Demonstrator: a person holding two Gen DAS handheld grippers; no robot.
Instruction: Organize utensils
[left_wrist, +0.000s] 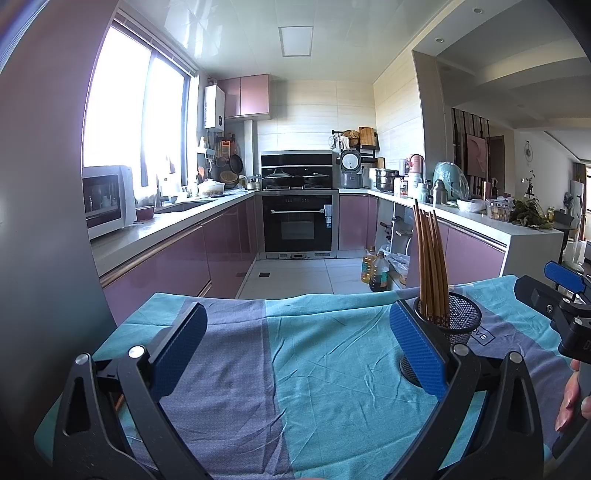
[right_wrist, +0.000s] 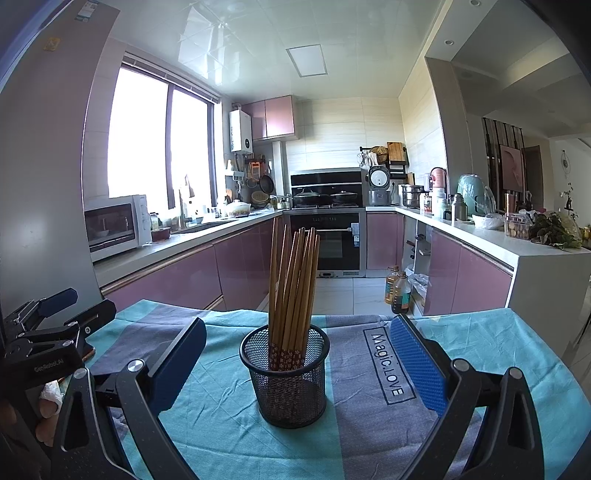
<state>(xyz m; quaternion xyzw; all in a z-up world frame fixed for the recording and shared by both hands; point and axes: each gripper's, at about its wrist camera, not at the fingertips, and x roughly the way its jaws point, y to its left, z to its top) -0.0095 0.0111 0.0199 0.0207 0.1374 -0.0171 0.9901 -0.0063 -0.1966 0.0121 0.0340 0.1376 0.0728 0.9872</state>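
A bundle of brown chopsticks (right_wrist: 291, 291) stands upright, leaning slightly and fanned at the tips, in a black mesh holder (right_wrist: 286, 380); their lower ends, seen through the mesh, carry a red flowered pattern. The holder sits on a worktop covered by a cloth of teal and grey bands (right_wrist: 229, 413), on a teal band just left of the grey band printed "Magic.LOVE" (right_wrist: 388, 365). The right gripper (right_wrist: 297, 363) faces the holder squarely, its jaws spread wide with one blue pad on each side of the holder and neither touching it; nothing is held. In the left wrist view the holder (left_wrist: 452, 332) stands to the right, partly behind the right-hand blue pad of the left gripper (left_wrist: 299, 345), whose jaws are likewise wide open and empty over bare cloth well left of the holder. Each gripper shows at the edge of the other's view, the left one (right_wrist: 48, 332) to the left of the holder, the right one (left_wrist: 561, 299) to its right, with the person's fingers (left_wrist: 570, 398) wrapped on the handle. Beyond the holder lies a kitchen: an oven (right_wrist: 327, 240) straight behind it, pink-fronted cabinets on both sides, a microwave (right_wrist: 116, 225) to the left under a bright window, and oil bottles (right_wrist: 398, 288) on the floor to the right.
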